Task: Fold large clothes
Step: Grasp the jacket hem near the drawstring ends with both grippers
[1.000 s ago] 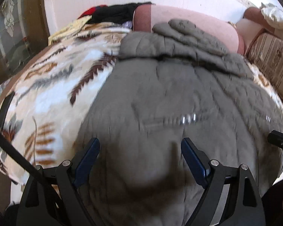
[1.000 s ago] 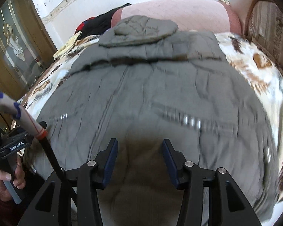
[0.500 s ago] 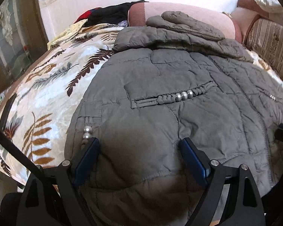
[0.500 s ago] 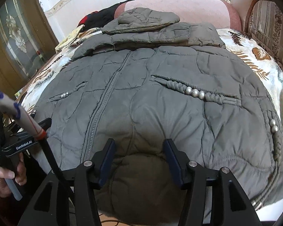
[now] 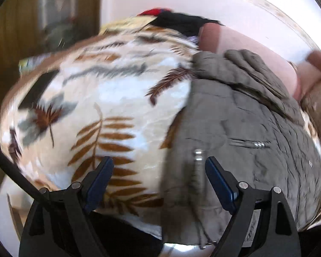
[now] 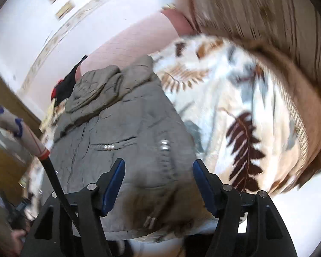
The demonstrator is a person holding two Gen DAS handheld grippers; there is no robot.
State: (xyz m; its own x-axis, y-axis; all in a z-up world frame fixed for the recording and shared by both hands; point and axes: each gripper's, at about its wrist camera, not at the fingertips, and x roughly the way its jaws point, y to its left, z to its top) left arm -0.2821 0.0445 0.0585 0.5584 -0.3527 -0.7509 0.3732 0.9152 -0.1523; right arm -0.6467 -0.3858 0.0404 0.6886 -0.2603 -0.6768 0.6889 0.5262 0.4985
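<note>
A large grey-green quilted coat (image 5: 241, 128) lies spread front-up on a bed, hood at the far end; it also shows in the right wrist view (image 6: 117, 132). My left gripper (image 5: 159, 177) is open and empty over the coat's near left hem corner, its left finger over the blanket. My right gripper (image 6: 158, 180) is open and empty over the coat's near right hem corner. Both views are motion-blurred.
A white blanket with brown leaf print (image 5: 92, 111) covers the bed (image 6: 235, 115). A pink bolster (image 5: 246, 49) and dark and red clothes (image 5: 177, 21) lie at the far end. A striped sofa back (image 6: 256, 12) stands on the right. A wooden cabinet (image 5: 15, 32) stands left.
Both grippers have swung apart from the coat's middle hem, the left to its left corner, the right to its right corner. The right jaws have opened wider.
</note>
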